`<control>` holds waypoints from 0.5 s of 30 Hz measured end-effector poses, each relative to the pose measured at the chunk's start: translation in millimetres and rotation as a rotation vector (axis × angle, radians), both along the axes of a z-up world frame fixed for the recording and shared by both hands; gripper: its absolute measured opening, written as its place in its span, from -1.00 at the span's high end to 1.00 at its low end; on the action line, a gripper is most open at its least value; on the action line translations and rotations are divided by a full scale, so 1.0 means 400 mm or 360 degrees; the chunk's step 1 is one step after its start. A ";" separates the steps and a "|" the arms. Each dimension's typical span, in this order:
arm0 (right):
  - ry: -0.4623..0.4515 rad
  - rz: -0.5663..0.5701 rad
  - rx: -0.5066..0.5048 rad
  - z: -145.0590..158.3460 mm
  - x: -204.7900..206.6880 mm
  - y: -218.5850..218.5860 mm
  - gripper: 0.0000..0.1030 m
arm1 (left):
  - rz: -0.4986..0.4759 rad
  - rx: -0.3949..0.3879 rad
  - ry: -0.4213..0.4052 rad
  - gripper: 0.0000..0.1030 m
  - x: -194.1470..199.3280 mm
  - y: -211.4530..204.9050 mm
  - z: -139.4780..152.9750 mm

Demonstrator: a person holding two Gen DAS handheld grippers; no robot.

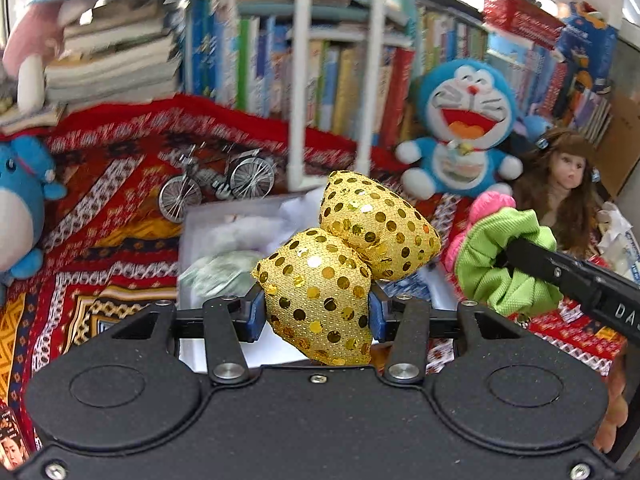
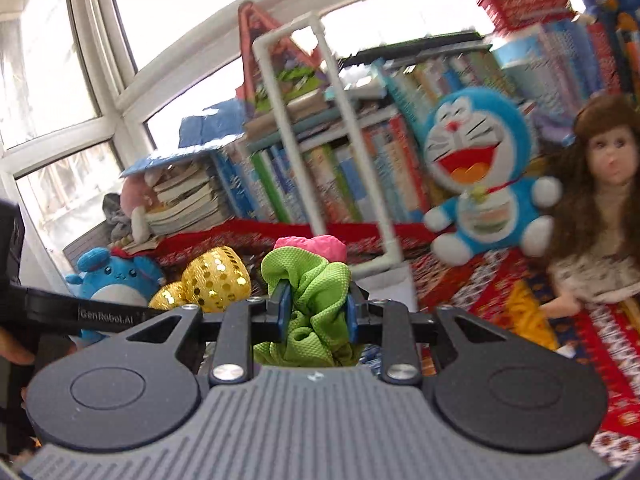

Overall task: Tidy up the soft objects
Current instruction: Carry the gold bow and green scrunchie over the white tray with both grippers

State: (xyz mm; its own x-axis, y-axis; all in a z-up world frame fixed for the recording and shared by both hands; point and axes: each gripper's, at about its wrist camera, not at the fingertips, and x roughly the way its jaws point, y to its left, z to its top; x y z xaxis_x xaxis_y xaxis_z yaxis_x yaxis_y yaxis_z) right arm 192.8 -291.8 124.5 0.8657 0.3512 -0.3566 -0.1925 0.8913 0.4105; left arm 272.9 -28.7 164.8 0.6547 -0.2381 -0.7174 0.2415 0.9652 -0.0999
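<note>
A pale open box (image 1: 224,220) sat on the red patterned cloth (image 1: 120,184), below and just beyond the left gripper (image 1: 316,308). Inside it lay crumpled white stuff and a greenish-grey soft piece (image 1: 216,272); the blur hid what they were. A red mesh basket (image 1: 516,12) stood on top of the far row of books (image 1: 352,80), its contents not visible.

The left gripper's blue pads were clamped on one gold sequined bow (image 1: 344,264), held above the near edge of the box. The right gripper (image 2: 314,312) had its jaws pressed together on one lime-green scrunchie (image 2: 308,292), with one pink scrunchie (image 2: 312,246) bunched against its far side; both hung in the air just right of the bow.

Around them sat three blue plush toys: a cat (image 1: 460,128) against the books at the right, a round one (image 1: 20,196) at the far left, and a small one (image 1: 536,124) half hidden behind the cat. One long-haired doll (image 1: 568,188) sat at the right, and one metal model bicycle (image 1: 216,184) stood beyond the box. A white pipe frame (image 1: 336,80) stood upright in front of the books.
</note>
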 end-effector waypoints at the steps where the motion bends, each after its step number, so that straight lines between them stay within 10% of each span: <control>1: 0.0026 0.0021 0.0011 -0.009 0.013 0.013 0.38 | 0.0002 0.0004 0.0016 0.12 0.006 0.011 -0.016; 15: 0.0358 0.0127 -0.0107 -0.162 0.194 0.157 0.38 | -0.0029 0.0067 0.0051 0.12 0.087 0.088 -0.217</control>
State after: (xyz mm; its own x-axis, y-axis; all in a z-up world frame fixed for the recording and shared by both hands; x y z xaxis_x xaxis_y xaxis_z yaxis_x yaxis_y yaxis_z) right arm 270.3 -229.0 59.6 0.7323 0.3843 -0.5622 -0.1736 0.9036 0.3915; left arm 307.8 6.6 77.8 0.6271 -0.2189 -0.7476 0.2562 0.9643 -0.0674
